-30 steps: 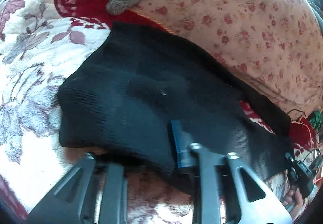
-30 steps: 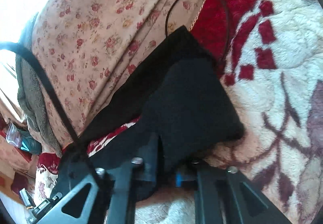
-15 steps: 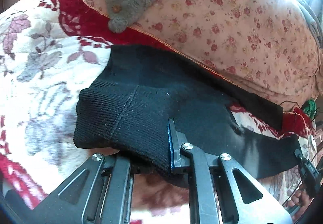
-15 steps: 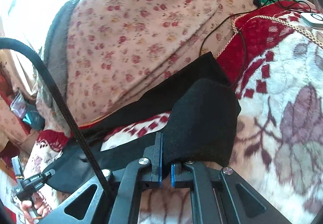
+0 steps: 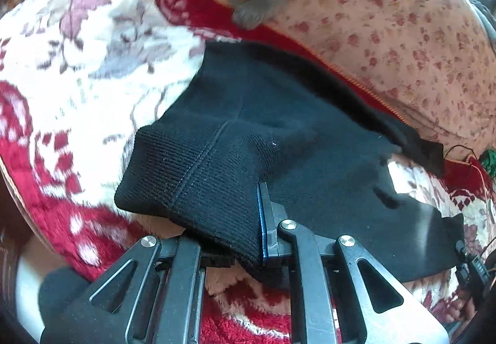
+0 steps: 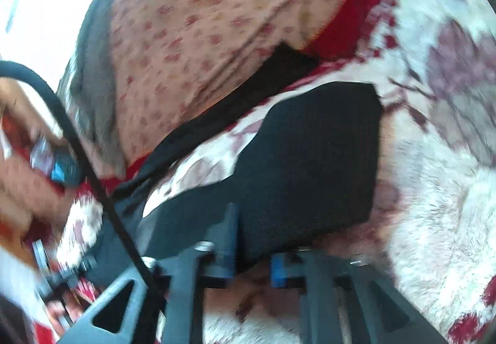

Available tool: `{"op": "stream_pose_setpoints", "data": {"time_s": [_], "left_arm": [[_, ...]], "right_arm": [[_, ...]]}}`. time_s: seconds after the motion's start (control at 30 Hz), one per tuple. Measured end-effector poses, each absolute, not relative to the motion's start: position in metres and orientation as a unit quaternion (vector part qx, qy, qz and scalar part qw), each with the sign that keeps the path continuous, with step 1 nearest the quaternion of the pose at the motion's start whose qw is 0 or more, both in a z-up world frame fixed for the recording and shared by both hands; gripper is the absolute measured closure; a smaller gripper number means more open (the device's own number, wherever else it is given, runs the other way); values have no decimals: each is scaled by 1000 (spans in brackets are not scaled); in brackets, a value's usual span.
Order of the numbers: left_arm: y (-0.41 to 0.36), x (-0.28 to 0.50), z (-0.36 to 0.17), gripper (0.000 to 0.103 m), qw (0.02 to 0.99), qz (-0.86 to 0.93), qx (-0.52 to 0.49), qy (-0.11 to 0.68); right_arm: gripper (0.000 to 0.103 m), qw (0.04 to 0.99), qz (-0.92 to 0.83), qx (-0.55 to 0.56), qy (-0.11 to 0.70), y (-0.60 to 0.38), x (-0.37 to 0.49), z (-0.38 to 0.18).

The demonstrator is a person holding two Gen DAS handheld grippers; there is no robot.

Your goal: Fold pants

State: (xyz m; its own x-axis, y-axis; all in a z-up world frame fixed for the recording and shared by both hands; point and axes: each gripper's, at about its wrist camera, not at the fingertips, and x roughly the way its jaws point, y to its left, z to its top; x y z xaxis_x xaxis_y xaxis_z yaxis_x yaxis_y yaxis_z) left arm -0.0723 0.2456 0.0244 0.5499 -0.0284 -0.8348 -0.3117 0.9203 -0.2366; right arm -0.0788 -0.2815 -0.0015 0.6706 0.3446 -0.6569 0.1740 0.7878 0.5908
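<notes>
On a red-and-cream floral blanket [image 5: 93, 71], my left gripper [image 5: 245, 238] pinches the black pants [image 5: 279, 133]; my right gripper [image 6: 251, 260] is opening, fabric loose between its fingers.

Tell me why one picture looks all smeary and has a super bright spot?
Right wrist view: blurred all over, so the black pants and the blanket look smeared, and the top left corner glares white. Left wrist view: sharper on the pants, glare top right, edges bent round.
</notes>
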Motion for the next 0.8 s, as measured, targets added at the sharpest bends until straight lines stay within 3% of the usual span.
{"op": "stream_pose_setpoints", "data": {"time_s": [0.2, 0.4, 0.53, 0.63, 0.7, 0.8], "left_arm": [[230, -69, 18, 93, 866, 110, -150, 464], [230, -69, 17, 93, 867, 106, -149, 464], [229, -70, 16, 91, 868, 109, -152, 460], [231, -74, 17, 84, 867, 105, -160, 460], [233, -76, 17, 72, 864, 104, -160, 466], [239, -82, 19, 67, 858, 101, -165, 476]], "right_arm": [[67, 840, 8, 407, 359, -334, -71, -10], [72, 883, -58, 340, 318, -349, -90, 21], [72, 875, -91, 292, 376, -351, -86, 9], [72, 867, -162, 219, 417, -350, -87, 0], [71, 870, -179, 206, 411, -352, -94, 4], [69, 878, -183, 191, 399, -351, -101, 22]]}}
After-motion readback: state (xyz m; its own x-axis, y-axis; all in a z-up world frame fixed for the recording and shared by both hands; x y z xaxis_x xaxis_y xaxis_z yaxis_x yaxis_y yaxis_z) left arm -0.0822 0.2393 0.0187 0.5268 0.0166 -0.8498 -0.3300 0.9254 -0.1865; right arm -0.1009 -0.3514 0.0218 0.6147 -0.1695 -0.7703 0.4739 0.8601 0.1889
